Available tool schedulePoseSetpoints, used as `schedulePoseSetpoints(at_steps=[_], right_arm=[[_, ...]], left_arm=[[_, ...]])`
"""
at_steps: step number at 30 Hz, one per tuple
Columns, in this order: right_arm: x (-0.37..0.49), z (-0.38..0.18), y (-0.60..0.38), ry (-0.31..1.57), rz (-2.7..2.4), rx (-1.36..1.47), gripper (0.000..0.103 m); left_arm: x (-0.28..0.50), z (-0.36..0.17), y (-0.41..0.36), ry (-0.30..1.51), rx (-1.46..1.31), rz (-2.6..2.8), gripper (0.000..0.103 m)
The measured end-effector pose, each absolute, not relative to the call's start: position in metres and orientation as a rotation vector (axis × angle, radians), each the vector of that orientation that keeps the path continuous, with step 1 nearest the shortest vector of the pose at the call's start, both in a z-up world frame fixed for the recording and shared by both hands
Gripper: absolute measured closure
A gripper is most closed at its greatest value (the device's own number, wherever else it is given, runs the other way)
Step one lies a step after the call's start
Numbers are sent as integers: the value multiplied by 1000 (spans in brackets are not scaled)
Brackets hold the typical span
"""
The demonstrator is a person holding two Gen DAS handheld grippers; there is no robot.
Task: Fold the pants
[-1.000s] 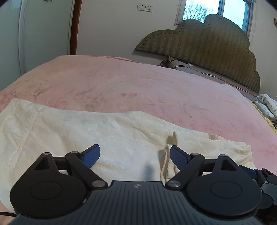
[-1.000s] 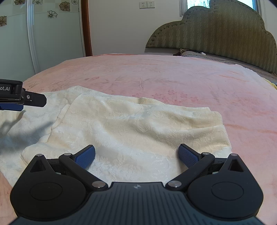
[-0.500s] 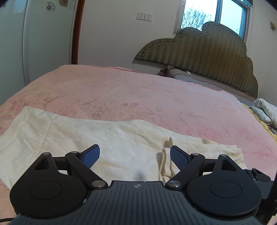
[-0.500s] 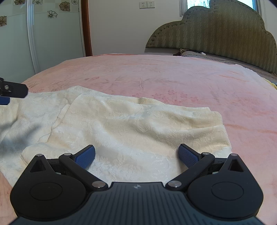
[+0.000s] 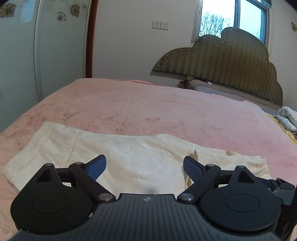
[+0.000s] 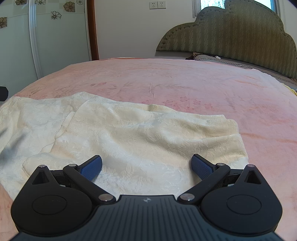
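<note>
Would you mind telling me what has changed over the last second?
The left gripper lifted back from the cream pants, jaws open and empty, and slid out of the right wrist view. The right gripper, also open, and the pants stayed put.

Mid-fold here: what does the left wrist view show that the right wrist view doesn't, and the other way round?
Only the left wrist view shows the pants' stitched left end, the white bundle at the bed's right edge, much of the window, and the right gripper's tip low right.

Only the right wrist view shows the folded-over layer's edge and the right end's stacked hems.

Both show cream pants on the pink blanket, the green headboard, wall sockets, and open, empty jaws.
</note>
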State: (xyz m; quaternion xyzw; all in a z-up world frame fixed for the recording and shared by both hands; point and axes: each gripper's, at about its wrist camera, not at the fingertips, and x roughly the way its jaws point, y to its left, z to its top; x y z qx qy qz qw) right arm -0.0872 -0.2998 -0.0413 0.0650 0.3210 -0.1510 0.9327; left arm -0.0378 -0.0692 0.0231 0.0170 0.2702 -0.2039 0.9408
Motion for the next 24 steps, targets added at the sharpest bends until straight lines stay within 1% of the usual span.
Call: schedulePoseSetpoints(at_steps=[13,15,17,19,21,22,23,24], right_arm=[[-91,-36,-299,675,-309,143,0],[-98,-25,-301,687,-316,241,0],[-110,-12,-296,635,-250,366,0],[-119,7,-269,539,-187,306,0],[-122,26,-231,439,-231,112,0],[-123,30,-219,399,-239,65,0],[-121,32,-212,394,-222,64,0],[-109,33,-210,480,-172,102,0]], left_arm=[[-31,13,-51,545,143,-324,11],[-28,12,-45,547,145,-311,11],[-25,9,-38,548,142,-301,10],[-22,8,-33,552,140,-292,10],[-19,7,-29,557,141,-280,10],[-19,7,-27,556,144,-274,10],[-20,8,-25,553,147,-271,10],[-20,8,-23,548,152,-268,8]])
